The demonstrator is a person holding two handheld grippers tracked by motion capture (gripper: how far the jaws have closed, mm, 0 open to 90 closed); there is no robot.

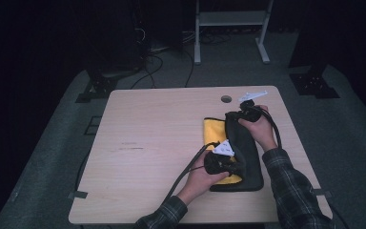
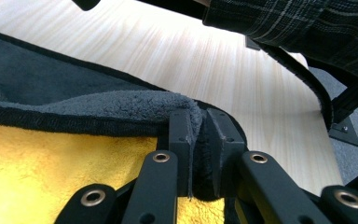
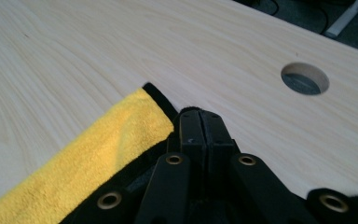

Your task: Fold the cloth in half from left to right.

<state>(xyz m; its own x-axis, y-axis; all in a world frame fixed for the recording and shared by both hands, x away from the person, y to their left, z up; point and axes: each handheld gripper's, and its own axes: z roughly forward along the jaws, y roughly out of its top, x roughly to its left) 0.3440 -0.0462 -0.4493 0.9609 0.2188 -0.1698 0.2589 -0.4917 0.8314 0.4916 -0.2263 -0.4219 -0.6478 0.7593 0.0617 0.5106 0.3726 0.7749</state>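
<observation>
A cloth (image 1: 247,148), dark grey on one face and yellow (image 1: 212,130) on the other, lies folded over itself on the right half of the wooden table (image 1: 152,143). My left gripper (image 1: 237,166) is at the cloth's near edge, shut on a fold of the grey edge (image 2: 135,105) with the yellow face (image 2: 51,163) below it. At the far corner my right gripper (image 1: 232,116) is shut on the cloth's black-bound corner. In the right gripper view its jaws (image 3: 200,122) pinch that corner beside the yellow strip (image 3: 98,154).
A round cable hole (image 1: 226,98) sits in the table near the far edge, just beyond the right gripper (image 3: 305,78). A plaid sleeve (image 2: 298,23) and a black cable (image 2: 307,79) cross the left gripper view. Bare wood spreads to the cloth's left.
</observation>
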